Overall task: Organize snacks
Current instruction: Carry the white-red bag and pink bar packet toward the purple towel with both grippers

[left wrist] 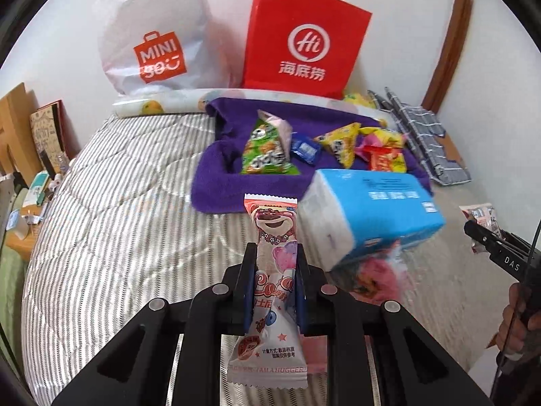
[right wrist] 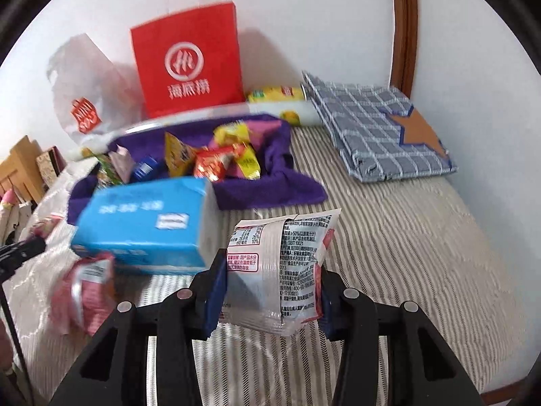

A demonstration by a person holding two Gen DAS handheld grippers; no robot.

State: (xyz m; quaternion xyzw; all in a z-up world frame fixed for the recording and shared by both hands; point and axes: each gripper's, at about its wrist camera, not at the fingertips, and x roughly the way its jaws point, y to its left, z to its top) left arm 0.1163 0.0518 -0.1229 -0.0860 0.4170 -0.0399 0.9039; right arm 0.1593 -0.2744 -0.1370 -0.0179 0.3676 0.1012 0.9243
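My left gripper (left wrist: 274, 253) is shut on a long pink bear-print snack packet (left wrist: 272, 237) held above the striped bed. My right gripper (right wrist: 270, 264) is shut on a silver-and-red snack packet (right wrist: 280, 264), also held above the bed; it shows at the right edge of the left wrist view (left wrist: 480, 218). A purple towel (left wrist: 216, 182) ahead holds several snacks: a green pyramid bag (left wrist: 265, 150), a small blue packet (left wrist: 306, 150), yellow and red packets (left wrist: 368, 149). Another pink packet (right wrist: 89, 287) lies beside a blue tissue pack (right wrist: 142, 223).
A red paper bag (left wrist: 301, 40) and a white Miniso plastic bag (left wrist: 155, 44) stand against the wall behind the towel. A folded blue checked cloth (right wrist: 378, 128) lies at the right. A wooden bedside shelf (left wrist: 20, 128) with clutter is at the left.
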